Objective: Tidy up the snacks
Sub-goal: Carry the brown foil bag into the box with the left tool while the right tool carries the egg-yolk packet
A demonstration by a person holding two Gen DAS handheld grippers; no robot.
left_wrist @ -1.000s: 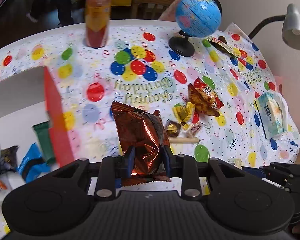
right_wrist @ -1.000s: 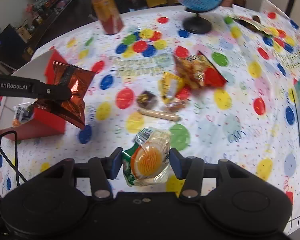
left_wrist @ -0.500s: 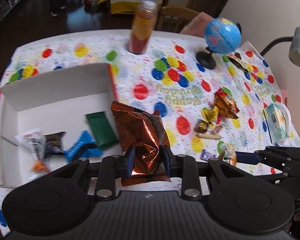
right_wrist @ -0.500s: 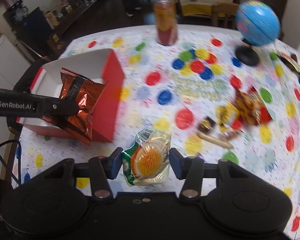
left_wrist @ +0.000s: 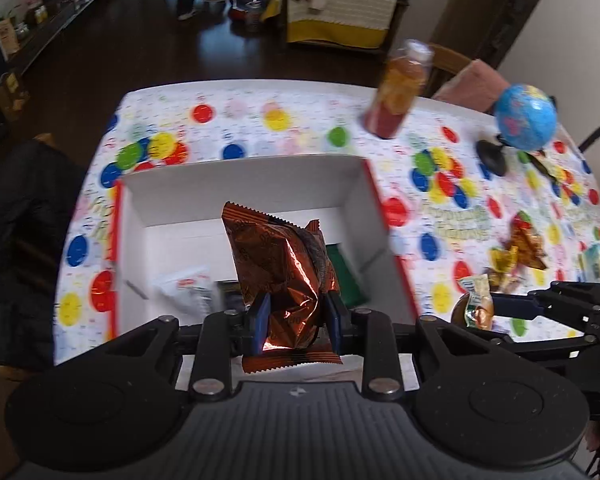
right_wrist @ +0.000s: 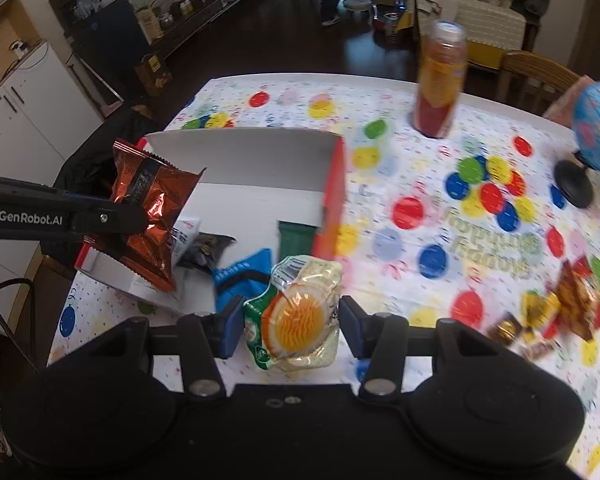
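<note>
My left gripper [left_wrist: 296, 316] is shut on a shiny copper-brown snack bag [left_wrist: 280, 264] and holds it above the open red-and-white box [left_wrist: 244, 176]. The bag also shows in the right wrist view [right_wrist: 148, 208], over the box's near-left corner. My right gripper [right_wrist: 290, 326] is shut on a clear packet with an orange round snack [right_wrist: 296, 316], held above the table near the box's right wall [right_wrist: 332, 196]. Inside the box lie a green bar [right_wrist: 296, 234], a blue packet [right_wrist: 240, 276], a dark packet [right_wrist: 208, 246] and a white packet [left_wrist: 184, 284].
A tall bottle of orange-red drink [right_wrist: 440, 80] stands at the back of the table. A blue globe [left_wrist: 524, 116] stands at the right. Several loose snacks [right_wrist: 556, 308] lie on the balloon tablecloth [right_wrist: 420, 208] right of the box. A dark chair [left_wrist: 16, 216] sits left.
Both grippers have moved left with their snacks. The copper bag is now over the box interior, and the orange packet has come close to the box's right wall.
</note>
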